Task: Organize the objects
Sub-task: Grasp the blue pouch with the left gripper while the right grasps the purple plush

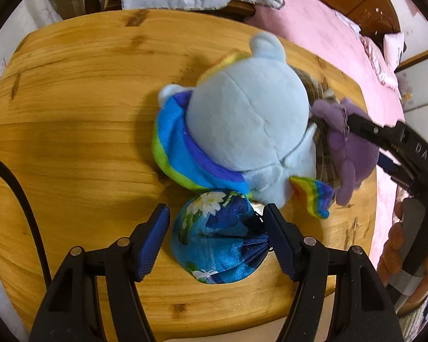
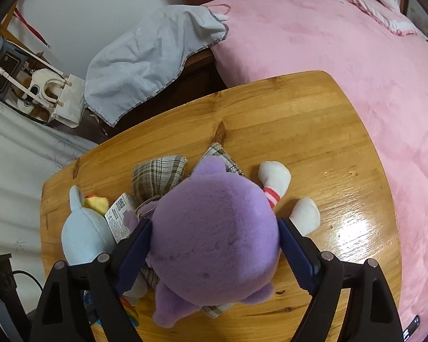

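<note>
On the wooden table (image 1: 71,114) lies a light blue plush (image 1: 248,125) with rainbow stripes. A blue floral pouch (image 1: 216,236) lies in front of it, between the fingers of my left gripper (image 1: 216,239), which is open around it with a gap on the left side. A purple plush (image 2: 214,245) lies on a plaid cloth (image 2: 159,173). My right gripper (image 2: 214,250) has both pads against the purple plush's sides. The right gripper also shows in the left wrist view (image 1: 385,139) beside the purple plush (image 1: 345,145). The light blue plush (image 2: 85,233) lies left of the purple one.
A pink bed (image 2: 342,57) borders the table (image 2: 314,131) on the right. A grey-white cloth (image 2: 151,57) drapes over furniture behind the table. White bags (image 2: 54,97) stand at the far left. White plush feet (image 2: 274,176) stick out beside the purple plush.
</note>
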A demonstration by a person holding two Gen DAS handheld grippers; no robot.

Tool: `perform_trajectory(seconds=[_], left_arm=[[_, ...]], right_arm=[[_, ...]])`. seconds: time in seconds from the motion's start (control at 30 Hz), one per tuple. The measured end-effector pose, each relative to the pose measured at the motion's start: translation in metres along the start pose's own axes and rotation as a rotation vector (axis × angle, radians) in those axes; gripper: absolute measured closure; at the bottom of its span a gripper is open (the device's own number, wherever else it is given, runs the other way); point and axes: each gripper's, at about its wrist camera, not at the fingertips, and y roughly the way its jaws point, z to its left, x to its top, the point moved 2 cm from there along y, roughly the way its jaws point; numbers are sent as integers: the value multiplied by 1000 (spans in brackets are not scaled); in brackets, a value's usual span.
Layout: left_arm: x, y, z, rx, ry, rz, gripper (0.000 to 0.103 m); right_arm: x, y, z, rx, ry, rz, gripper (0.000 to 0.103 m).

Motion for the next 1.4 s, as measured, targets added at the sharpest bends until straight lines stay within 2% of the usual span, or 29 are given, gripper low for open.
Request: perform_trajectory(seconds=[0.2,0.37,0.53,0.6,0.73,0.83,0.9,0.97,1.1,1.13,1.23,1.3,1.4], left_arm=[[-9,9,-9,37,50,72,31],[-15,11,-13,56,65,117,31],[-22,9,-15,39,68,177,31],[-25,5,-16,35,71,186,31],[-32,-1,-17,24,93,205,31],[-37,0,-16,38,102,214,31],[-40,1,-15,17,87,222,31],[-43,2,-15,-3,69,217,30],[-52,1,-19,-5,97,182,29],[-55,1,-20,-16,101,168,30],[-61,-2,-19,-65,84,125,45],[-65,-7,-18,-84,76,93,68],[-66,-13,-17,-80,64,66,72]], right_arm=[[1,3,2,-7,-7,28,13],[-2,10,1,1,11,63,6],[-9,23,-7,58,74,136,6],[-11,22,-8,58,74,119,6],[-14,22,-7,80,88,129,14],[-16,20,-6,65,73,140,15],[-18,20,-7,64,71,150,15],[-19,19,-8,70,80,153,17],[-24,11,-11,81,91,136,22],[-26,8,-12,83,93,128,24],[-31,-3,-13,88,88,101,26],[-34,-12,-15,99,86,82,27],[-38,-26,-17,125,84,56,28]])
